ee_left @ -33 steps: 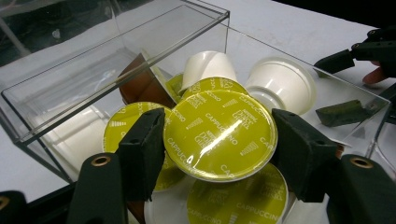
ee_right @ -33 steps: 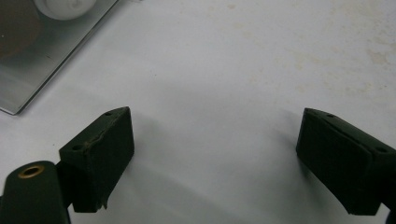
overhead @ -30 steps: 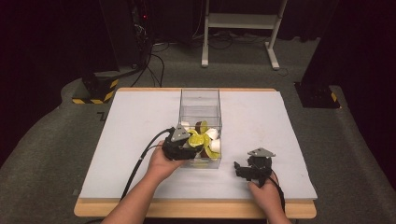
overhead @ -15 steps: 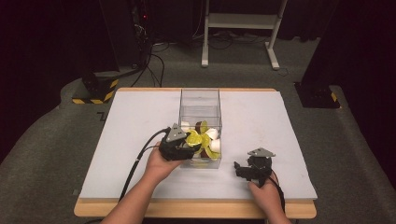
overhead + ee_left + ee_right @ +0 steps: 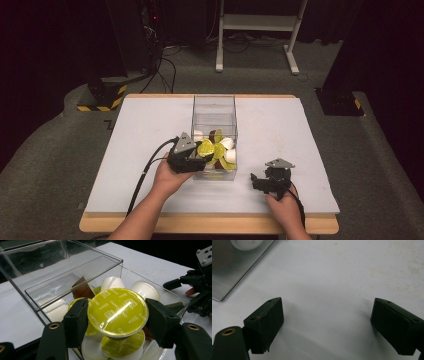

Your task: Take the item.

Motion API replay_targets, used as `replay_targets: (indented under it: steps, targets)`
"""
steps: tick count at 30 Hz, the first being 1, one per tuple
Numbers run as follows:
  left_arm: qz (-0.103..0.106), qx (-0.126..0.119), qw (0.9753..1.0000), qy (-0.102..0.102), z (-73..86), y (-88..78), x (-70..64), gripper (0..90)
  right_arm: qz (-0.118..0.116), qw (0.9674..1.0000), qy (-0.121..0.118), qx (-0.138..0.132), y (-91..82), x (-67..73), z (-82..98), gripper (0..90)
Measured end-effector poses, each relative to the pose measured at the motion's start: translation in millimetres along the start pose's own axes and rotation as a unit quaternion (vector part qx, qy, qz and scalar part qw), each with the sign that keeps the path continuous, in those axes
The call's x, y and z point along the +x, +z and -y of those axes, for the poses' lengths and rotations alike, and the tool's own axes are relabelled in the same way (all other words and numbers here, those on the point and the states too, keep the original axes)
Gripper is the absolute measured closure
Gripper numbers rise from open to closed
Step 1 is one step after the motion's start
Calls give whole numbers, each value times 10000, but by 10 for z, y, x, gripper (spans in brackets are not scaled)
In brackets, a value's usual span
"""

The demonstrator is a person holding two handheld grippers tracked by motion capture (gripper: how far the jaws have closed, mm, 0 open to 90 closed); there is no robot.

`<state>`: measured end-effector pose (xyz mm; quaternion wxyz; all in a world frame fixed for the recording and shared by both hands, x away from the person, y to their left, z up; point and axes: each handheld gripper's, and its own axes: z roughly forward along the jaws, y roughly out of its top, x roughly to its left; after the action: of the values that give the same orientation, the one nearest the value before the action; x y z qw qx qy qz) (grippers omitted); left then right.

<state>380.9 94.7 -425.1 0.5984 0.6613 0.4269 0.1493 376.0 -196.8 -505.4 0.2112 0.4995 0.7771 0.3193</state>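
We reached our left gripper (image 5: 199, 152) in from the near left side of a clear plastic box (image 5: 214, 107), its jaws clenched on the rim of a yellow-green coffee capsule (image 5: 118, 311) held just over the box's open top. Below the jaws, inside the box, we counted at least three more yellow-lidded capsules, three white ones and one brown one. Our right gripper (image 5: 256, 180) rested low over the white table (image 5: 140, 130), to the right of the box, jaws spread wide and holding nothing.
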Motion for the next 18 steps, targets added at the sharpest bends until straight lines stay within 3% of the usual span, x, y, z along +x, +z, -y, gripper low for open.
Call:
replay_targets:
  steps: [18]
  targets:
    - [-10, -142, 9998, -99, -57, -142, 40, 379, 4, 10000, -18, -1, 1, -1, -1, 111]
